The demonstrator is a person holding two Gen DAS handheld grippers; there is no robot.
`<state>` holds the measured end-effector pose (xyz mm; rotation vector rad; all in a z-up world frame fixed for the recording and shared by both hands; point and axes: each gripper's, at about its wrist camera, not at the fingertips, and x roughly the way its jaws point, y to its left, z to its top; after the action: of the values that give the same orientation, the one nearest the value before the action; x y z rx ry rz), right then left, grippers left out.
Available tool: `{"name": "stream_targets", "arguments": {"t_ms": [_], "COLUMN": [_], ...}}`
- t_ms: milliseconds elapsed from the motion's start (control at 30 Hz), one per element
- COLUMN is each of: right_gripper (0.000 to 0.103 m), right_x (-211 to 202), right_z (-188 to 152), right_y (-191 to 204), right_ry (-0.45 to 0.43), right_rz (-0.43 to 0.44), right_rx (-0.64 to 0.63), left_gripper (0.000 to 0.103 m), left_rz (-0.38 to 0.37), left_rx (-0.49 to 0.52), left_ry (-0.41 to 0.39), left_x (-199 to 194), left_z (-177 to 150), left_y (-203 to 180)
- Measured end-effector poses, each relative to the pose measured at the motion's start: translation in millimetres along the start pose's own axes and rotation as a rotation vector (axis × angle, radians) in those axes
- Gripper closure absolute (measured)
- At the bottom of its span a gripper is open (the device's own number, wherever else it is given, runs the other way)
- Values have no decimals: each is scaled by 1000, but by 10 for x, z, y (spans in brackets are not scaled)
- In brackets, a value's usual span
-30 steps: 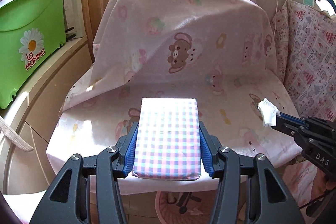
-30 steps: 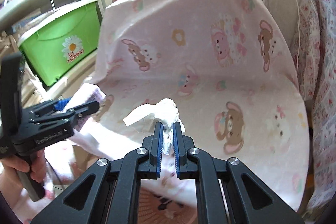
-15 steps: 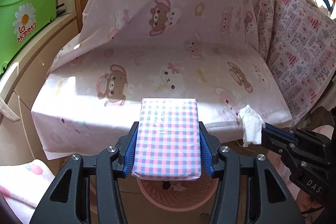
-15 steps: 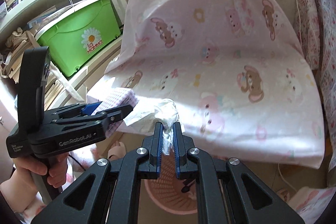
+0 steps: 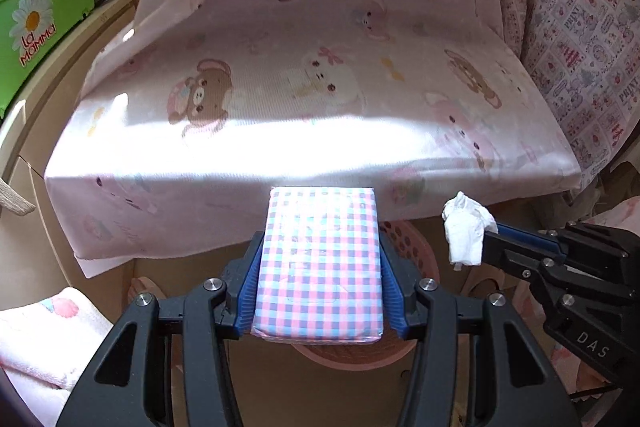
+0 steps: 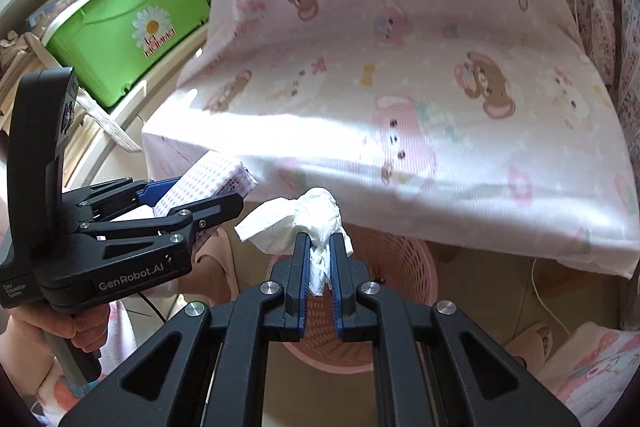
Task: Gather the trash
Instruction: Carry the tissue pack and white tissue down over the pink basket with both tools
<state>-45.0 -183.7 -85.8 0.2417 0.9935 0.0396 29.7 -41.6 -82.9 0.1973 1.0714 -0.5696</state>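
Both grippers hang over the pink basket (image 6: 404, 267): the left gripper (image 5: 320, 259) clamps a checked packet (image 5: 320, 263) by its sides, and the right gripper (image 6: 320, 259) pinches a crumpled white tissue (image 6: 316, 219). Beyond them, a pink cartoon-print sheet (image 5: 312, 87) drapes what may be a chair. A green bin (image 6: 124, 27) sits farther off on a shelf.

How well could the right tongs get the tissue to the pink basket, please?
Probably well: the right tongs, shut on the tissue, hang over the basket with nothing between.
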Motion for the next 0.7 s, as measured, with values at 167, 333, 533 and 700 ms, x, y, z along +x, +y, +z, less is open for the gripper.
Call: {"name": "stream_targets", "arguments": {"t_ms": [167, 333, 533, 700], "right_gripper": [93, 93, 93, 93], "right_x": [268, 483, 844, 1211], "right_z": [-97, -182, -289, -412], "right_y": [-26, -83, -283, -447], "right_ry": [82, 134, 224, 307], "right_rz": [-53, -90, -101, -143], "right_rx": [7, 29, 130, 211], "left_gripper": [53, 53, 53, 52], "left_rz": [-18, 5, 26, 59], "left_rx": [13, 25, 57, 88], "left_ry": [95, 181, 234, 302], "left_x": [301, 641, 958, 1315], "left_z": [-91, -217, -302, -451], "left_y": [-19, -54, -71, -66]}}
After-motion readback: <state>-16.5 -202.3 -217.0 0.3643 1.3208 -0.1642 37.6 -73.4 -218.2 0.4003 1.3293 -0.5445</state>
